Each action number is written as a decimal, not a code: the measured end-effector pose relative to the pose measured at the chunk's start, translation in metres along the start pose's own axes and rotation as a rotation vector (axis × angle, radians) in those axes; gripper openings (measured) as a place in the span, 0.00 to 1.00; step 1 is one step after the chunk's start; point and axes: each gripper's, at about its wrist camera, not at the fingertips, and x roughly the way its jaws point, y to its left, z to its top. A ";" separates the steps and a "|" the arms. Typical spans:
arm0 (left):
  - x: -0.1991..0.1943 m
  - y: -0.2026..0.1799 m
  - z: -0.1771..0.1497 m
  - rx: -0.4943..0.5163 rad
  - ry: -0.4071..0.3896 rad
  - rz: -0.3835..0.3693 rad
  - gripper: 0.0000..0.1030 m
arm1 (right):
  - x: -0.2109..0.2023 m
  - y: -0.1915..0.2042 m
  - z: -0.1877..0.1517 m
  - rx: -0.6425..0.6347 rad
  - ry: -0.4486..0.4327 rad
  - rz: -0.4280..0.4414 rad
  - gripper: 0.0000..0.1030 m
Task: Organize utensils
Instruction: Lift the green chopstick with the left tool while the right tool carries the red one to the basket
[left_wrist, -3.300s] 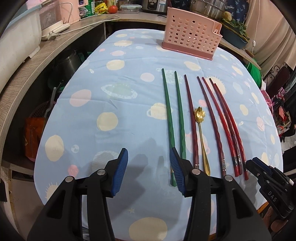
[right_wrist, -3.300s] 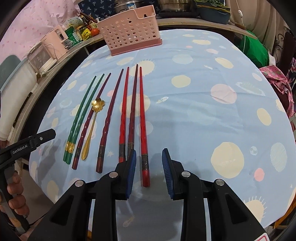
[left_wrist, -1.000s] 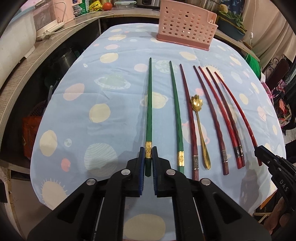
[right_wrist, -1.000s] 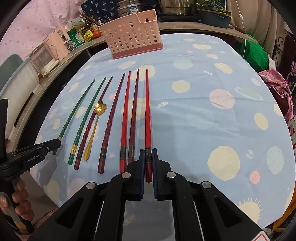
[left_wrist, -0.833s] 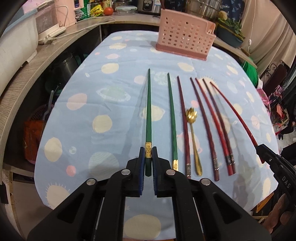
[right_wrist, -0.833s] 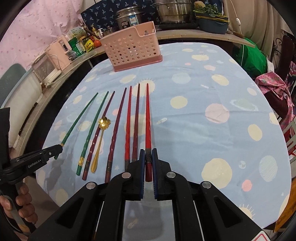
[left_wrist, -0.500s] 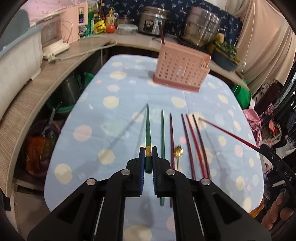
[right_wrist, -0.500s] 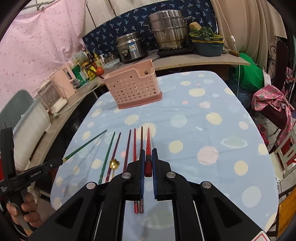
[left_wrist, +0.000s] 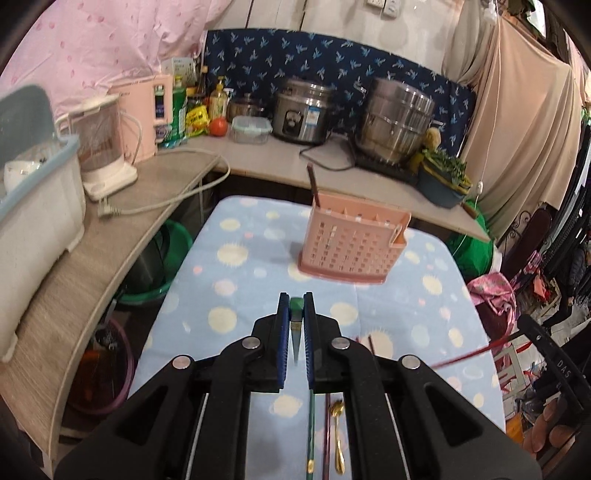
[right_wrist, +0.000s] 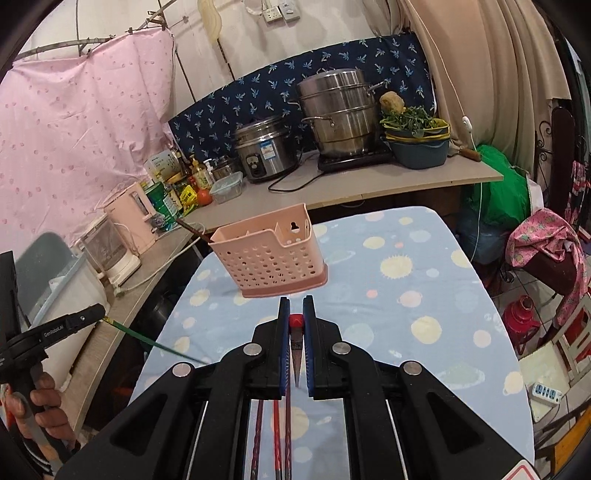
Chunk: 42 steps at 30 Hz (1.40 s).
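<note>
Two hand-held grippers, each clamped on one chopstick above the table.

The left gripper (left_wrist: 296, 321) grasps a green chopstick (left_wrist: 296, 303) by its thick end; the right gripper (right_wrist: 296, 325) grasps a red chopstick (right_wrist: 296, 320) likewise, both raised clear of the blue spotted tablecloth (right_wrist: 424, 288). The pink perforated utensil basket (right_wrist: 271, 258) stands near the table's far edge, a dark chopstick (left_wrist: 314, 184) leaning in its left corner. A second green chopstick (left_wrist: 311, 435), a gold spoon (left_wrist: 337, 435) and red chopsticks (right_wrist: 275, 439) lie along the near edge.

Your green chopstick (left_wrist: 296, 303) is airborne | red chopstick (right_wrist: 296, 320) too | pink basket (left_wrist: 351, 245) upright on the table
</note>
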 end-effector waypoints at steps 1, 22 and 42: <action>0.000 -0.002 0.006 0.004 -0.010 0.000 0.07 | 0.002 0.000 0.005 -0.001 -0.008 0.001 0.07; -0.001 -0.048 0.160 -0.004 -0.288 -0.060 0.07 | 0.035 0.011 0.154 0.095 -0.256 0.096 0.07; 0.115 -0.063 0.183 -0.005 -0.217 -0.090 0.07 | 0.157 0.018 0.178 0.108 -0.170 0.077 0.07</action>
